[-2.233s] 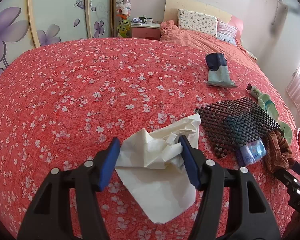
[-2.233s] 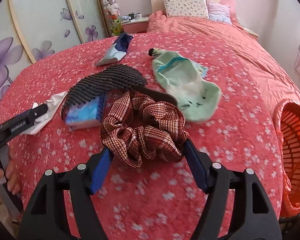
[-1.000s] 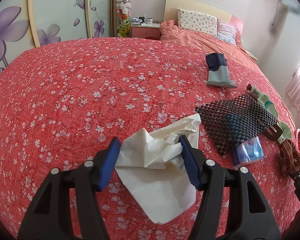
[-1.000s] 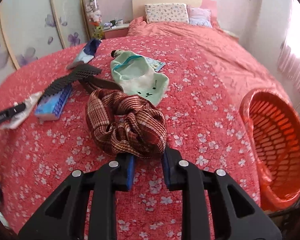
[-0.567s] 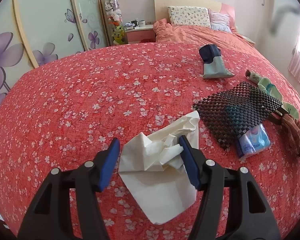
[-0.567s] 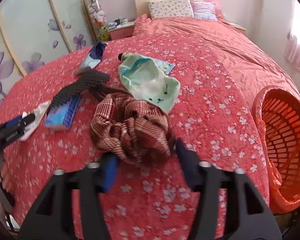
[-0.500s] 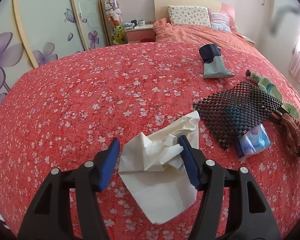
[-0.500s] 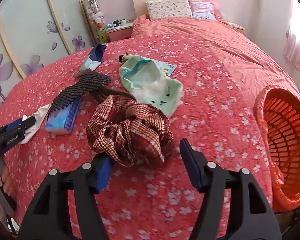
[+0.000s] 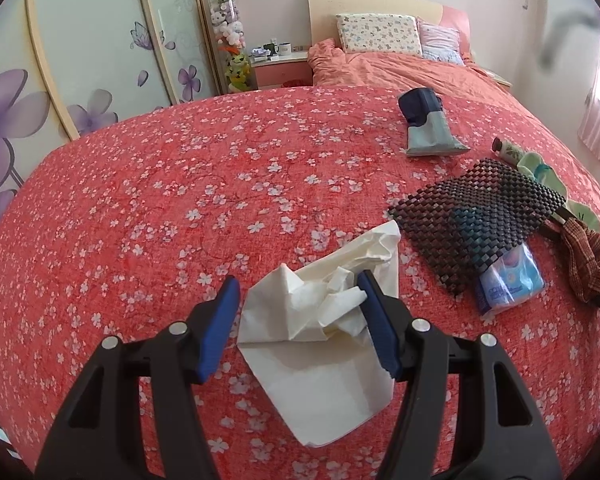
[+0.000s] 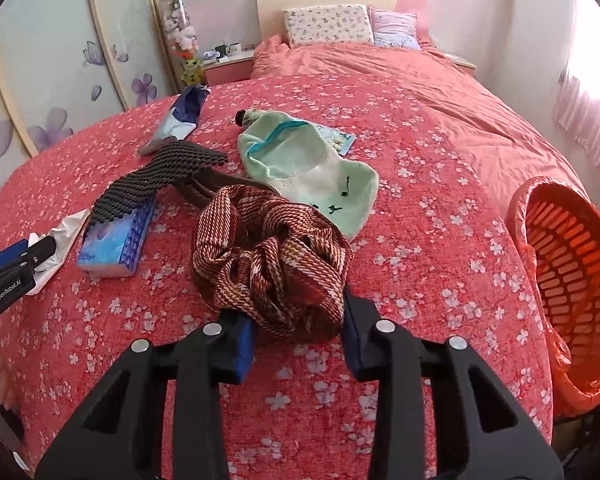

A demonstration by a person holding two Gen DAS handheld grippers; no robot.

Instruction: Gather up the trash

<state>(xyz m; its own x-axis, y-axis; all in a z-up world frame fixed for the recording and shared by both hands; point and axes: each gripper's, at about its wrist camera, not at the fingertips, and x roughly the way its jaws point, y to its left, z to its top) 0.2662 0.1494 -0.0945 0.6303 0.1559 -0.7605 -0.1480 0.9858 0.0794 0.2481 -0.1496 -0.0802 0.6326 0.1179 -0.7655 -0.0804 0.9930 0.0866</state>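
A crumpled white paper (image 9: 320,320) lies on the red flowered bedspread, between the open jaws of my left gripper (image 9: 298,312). My right gripper (image 10: 296,332) has its jaws around the near end of a brown plaid scrunchie (image 10: 272,260), partly closed with the cloth between them. The scrunchie also shows at the right edge of the left wrist view (image 9: 588,264). An orange mesh basket (image 10: 572,272) stands at the bed's right edge. The paper (image 10: 66,236) and my left gripper's fingers (image 10: 12,258) show at the left of the right wrist view.
On the bedspread lie a dark woven mat (image 9: 476,216) over a blue tissue pack (image 9: 508,280), a green sock (image 10: 308,168), a blue-grey wrapper (image 9: 428,128), a small tube (image 9: 508,150) and a card (image 10: 336,136). Pillows, a nightstand and flowered wardrobe doors stand behind.
My right gripper shut on the scrunchie and lifted it, opened wide and set it down, and now has narrowed around it again. My left gripper stayed open over the paper.
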